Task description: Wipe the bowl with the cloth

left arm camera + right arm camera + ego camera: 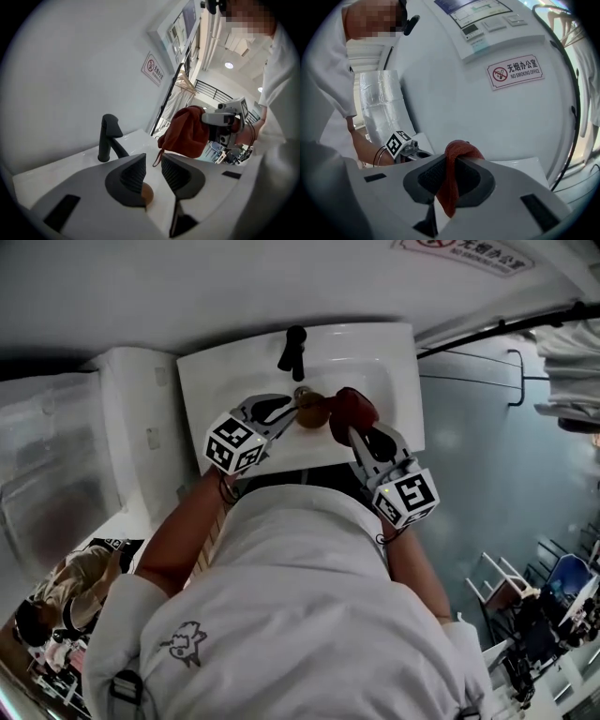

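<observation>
A small brown bowl (311,412) lies in the white sink (384,362) under the tap. My left gripper (289,414) reaches it from the left with its jaws apart. In the left gripper view a sliver of the bowl (147,193) shows low beneath the left jaw, and no pad presses on it. My right gripper (360,431) comes in from the right, shut on a red cloth (352,408) that bunches above the jaws, right beside the bowl. The cloth (461,149) runs down between the right jaws. The same cloth (187,131) hangs ahead of the left gripper (153,171).
A black faucet (293,348) stands at the back of the sink, close behind the bowl, and the faucet (108,136) is left of the left jaws. A white wall with a no-smoking sign (514,71) rises behind. A silver wrapped duct (382,103) stands to the left.
</observation>
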### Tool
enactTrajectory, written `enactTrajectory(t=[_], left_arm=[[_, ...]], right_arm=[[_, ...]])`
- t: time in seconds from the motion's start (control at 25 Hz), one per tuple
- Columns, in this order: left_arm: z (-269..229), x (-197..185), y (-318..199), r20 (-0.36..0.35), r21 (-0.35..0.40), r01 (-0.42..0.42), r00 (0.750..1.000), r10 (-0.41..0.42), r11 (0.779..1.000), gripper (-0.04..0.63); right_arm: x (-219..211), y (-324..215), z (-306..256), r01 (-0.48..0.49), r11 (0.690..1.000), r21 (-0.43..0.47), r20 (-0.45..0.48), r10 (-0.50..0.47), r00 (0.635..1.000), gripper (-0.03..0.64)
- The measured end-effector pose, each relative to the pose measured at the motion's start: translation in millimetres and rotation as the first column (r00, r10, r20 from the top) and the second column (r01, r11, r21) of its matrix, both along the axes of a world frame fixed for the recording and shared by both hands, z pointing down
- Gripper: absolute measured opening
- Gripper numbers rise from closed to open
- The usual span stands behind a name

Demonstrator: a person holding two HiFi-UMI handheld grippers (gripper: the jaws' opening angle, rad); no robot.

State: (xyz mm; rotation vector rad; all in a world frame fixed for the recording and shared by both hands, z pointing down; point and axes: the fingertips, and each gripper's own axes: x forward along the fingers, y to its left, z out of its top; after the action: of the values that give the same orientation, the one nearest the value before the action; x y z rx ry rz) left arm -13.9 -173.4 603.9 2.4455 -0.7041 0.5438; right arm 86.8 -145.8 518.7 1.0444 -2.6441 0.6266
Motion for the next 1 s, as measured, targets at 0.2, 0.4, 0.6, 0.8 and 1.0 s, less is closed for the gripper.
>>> enactTrajectory(t=[0.2,0.4,0.6,0.8,1.0], left_arm=[[53.6,7.1,-2.2,0.101,-0.058,-0.034,0.994,0.04,0.998,0.11],[101.9,9.5,-4.0,0.143,-0.137,-0.035,0.988,0.055,0.99,0.123],[148.3,6.4,-5.8,0.202,-0.205,-0.027,0.977,0.069,0.978,0.124],[186.6,7.9,-9.7,0.243,-0.261,0.003,0.968,0.063,0.965,0.13],[217.4,10.0,-9.5,0.285,-0.32,0.019,0.956,0.076,0.947,0.133]], right_arm=[[6.4,-9.1,26.1,0.014,0.999,-0.048,-0.025,-0.016,1.0,0.054],[18.1,-18.8,49.1,0.001,0.995,-0.104,-0.009,-0.002,1.0,0.054],[28.2,-26.7,65.1,-0.021,0.991,-0.131,-0.008,0.02,1.0,0.054],[33.3,-32.6,77.1,-0.032,0.987,-0.156,-0.006,0.032,0.999,0.054],[36.7,-39.7,82.6,-0.026,0.986,-0.165,-0.007,0.026,1.0,0.054]])
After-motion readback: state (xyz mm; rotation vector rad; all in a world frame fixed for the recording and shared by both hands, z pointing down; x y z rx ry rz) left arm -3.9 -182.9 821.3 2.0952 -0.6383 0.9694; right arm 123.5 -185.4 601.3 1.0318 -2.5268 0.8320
